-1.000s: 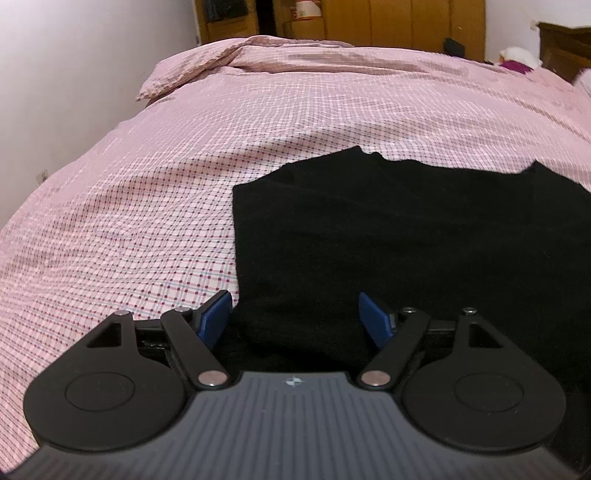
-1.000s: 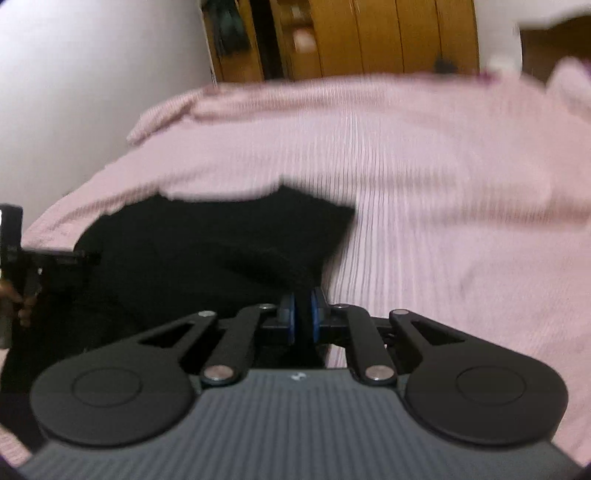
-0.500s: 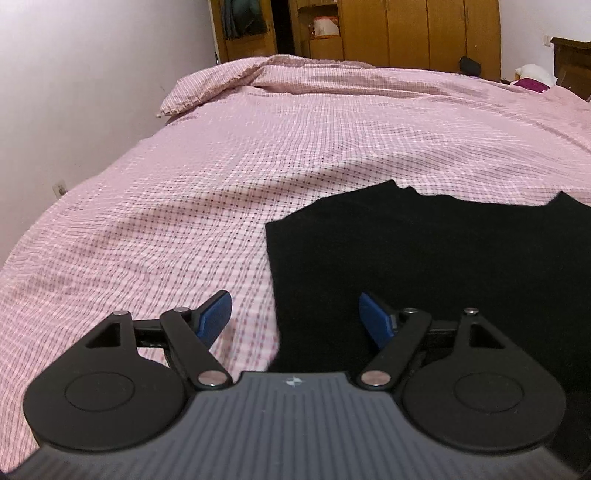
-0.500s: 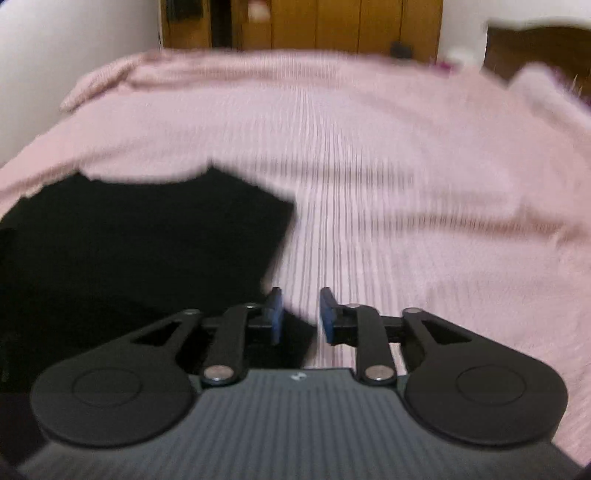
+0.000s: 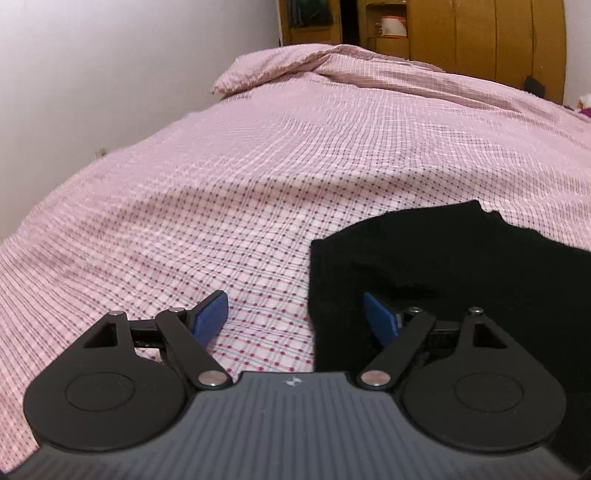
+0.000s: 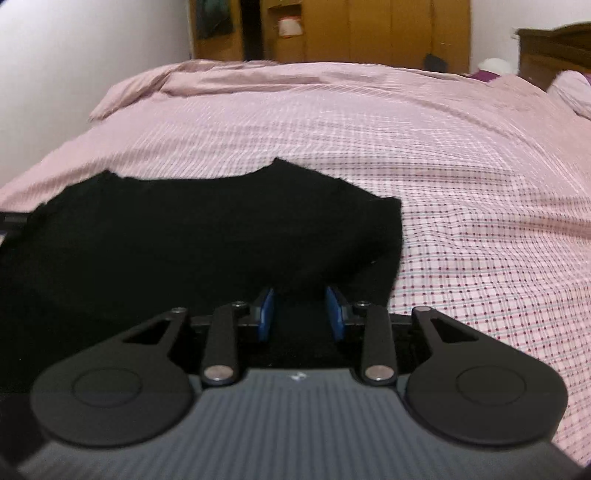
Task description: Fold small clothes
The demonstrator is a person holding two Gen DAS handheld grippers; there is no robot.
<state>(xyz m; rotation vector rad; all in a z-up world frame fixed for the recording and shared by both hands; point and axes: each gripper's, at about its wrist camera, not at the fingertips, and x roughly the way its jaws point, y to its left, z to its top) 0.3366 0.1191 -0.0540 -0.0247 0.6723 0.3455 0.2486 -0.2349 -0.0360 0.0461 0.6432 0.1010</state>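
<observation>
The black garment lies flat on the checked bedspread. It looks light, limp and matte, likely to sag unless pinched at an edge or corner.

The left claw stands wide, its left hem between the pads, untouched — opening further.

The right claw is narrow, having just parted, over cloth near the right edge; whether it pinches cloth I cannot tell.

The long axis seems to run crosswise between the claws — neckline notch away.

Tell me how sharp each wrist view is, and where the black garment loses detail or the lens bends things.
Left wrist view: sharp, the checks of the pink bedspread crisp; the black garment is a near featureless dark mass. Fisheye curves the bed into a dome. Right wrist view: softer, slightly motion-blurred; the wardrobe is smeared, and the garment merges with the shadow between the pads of the right claw.
</observation>
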